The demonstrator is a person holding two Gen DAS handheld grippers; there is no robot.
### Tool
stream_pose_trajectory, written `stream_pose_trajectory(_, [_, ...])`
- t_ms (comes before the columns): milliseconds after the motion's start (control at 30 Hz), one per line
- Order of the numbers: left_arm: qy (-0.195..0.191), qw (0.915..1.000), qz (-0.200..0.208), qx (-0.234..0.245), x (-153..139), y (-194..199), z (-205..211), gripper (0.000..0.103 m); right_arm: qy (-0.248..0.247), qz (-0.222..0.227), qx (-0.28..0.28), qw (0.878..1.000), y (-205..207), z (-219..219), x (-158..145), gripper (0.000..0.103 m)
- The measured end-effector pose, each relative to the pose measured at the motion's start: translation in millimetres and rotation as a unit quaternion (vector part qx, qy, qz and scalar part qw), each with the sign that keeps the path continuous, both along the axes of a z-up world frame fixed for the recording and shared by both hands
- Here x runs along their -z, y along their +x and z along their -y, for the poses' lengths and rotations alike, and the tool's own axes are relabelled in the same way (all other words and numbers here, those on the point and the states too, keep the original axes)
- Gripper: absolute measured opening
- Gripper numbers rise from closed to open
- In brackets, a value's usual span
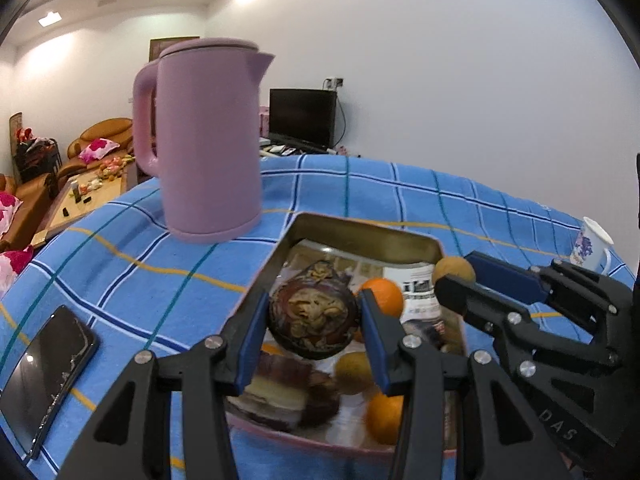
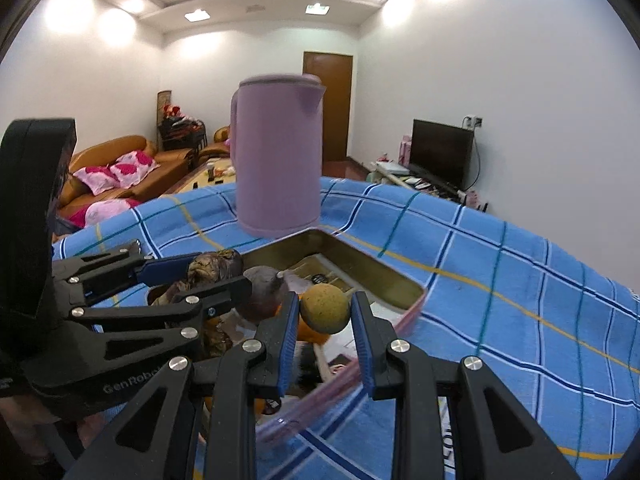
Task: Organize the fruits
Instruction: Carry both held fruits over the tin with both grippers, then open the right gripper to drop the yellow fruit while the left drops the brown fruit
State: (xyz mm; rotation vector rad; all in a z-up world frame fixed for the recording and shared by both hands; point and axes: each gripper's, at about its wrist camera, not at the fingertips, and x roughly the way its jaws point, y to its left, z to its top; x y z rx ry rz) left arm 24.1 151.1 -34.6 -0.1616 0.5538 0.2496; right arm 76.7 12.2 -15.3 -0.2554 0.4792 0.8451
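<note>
Left wrist view: the left hand-held gripper point(image 1: 314, 322) is clamped on a dark purple-brown fruit point(image 1: 312, 320), looks like a mangosteen, hanging right over the metal tray point(image 1: 362, 230) on the blue checked worktop point(image 1: 160, 280). Oranges point(image 1: 382, 296) and another yellowish fruit are already in the tray near the fingers. Over on the right, the right hand-held gripper point(image 1: 460, 276) has a small tan round fruit point(image 1: 454, 270) pinched at its tips, above the tray's right rim.

Right wrist view: same story, the tan fruit sits between the blue pads point(image 2: 290, 332), jaws narrow around it, over the tray's near right part.

My take on doing this well: lower each fruit into a bare patch before letting go, since round stuff dropped from up high will roll or bounce off the oranges. The two grippers sit close together, so I'd release one at a time and lift straight up.

Room-wise, the pink kettle point(image 1: 208, 140) stands just beyond the tray's far left corner, a phone point(image 1: 44, 380) lies near left, a cup point(image 1: 592, 246) far right. Right side of the worktop looks most open.
</note>
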Motion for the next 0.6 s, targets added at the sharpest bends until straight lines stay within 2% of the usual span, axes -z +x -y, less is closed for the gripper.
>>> stream_pose_trajectory(67, [-0.014,0.9999,-0.002,0.002,2,1,-6,0.047,-0.007,-0.009,-0.008,1.000,1,-5,4,0.028])
stream_pose_trajectory(233, [-0.009,0.9999,-0.007,0.000,3,2,-3,0.048,-0.014,-0.027,-0.023,0.999,2,-9,10,0.029])
stream_pose_trajectory(333, [-0.007,1.0000,-0.001,0.000,2,-1,-3,0.049,-0.016,-0.023,-0.022,0.999,1,-8,10,0.031])
stream_pose_trajectory(500, [0.004,0.9999,0.013,-0.005,-2,-6,0,0.065,-0.004,-0.010,-0.010,1.000,-2,3,6,0.040])
stream_pose_trajectory(600, [0.005,0.9995,0.030,-0.004,-5,-12,3,0.070,-0.001,0.009,0.007,1.000,-5,12,3,0.047])
